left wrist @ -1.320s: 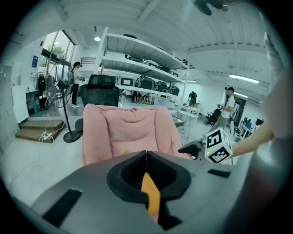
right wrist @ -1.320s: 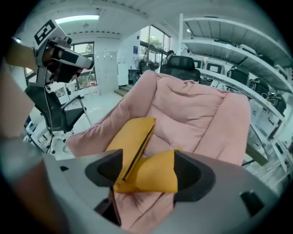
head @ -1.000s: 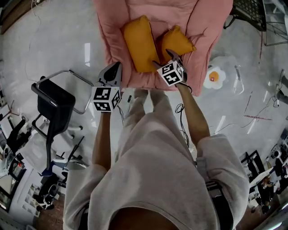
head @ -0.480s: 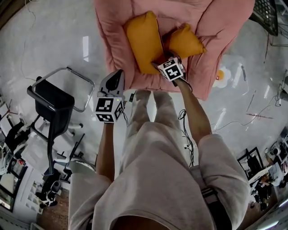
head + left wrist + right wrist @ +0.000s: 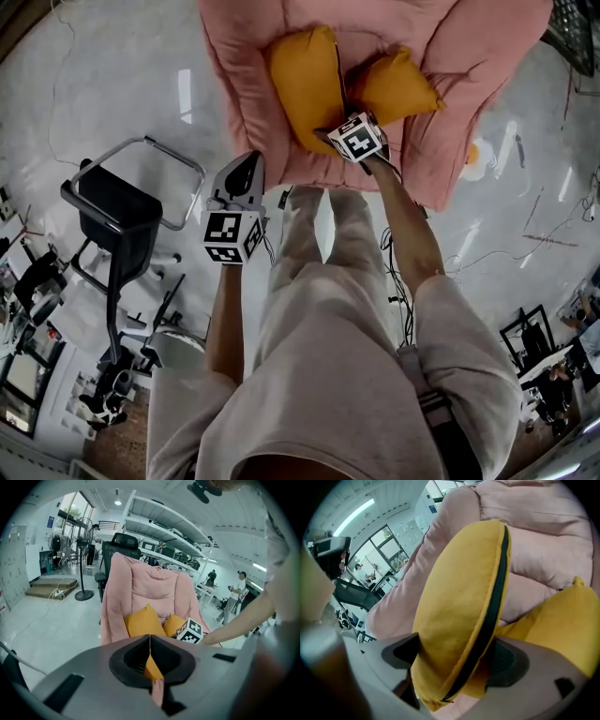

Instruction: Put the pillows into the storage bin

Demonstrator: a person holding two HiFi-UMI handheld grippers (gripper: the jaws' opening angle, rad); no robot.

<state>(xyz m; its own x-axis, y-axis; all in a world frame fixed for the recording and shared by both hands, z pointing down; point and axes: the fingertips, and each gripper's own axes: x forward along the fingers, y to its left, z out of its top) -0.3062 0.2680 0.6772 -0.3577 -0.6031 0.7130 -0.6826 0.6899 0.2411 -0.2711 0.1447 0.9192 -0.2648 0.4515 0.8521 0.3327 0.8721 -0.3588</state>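
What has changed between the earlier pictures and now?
The right gripper moved in over the pink chair, its jaws just opening, and now straddles the edge of the larger yellow pillow, not yet clamped. Unchanged: the left gripper stays shut and empty; the smaller pillow lies beside the larger.

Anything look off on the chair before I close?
Nothing spilled or damaged. The big pillow stands on edge on the chair, between the jaws of the right claw, which have just been opening; the small pillow leans beside it. No bin in view.
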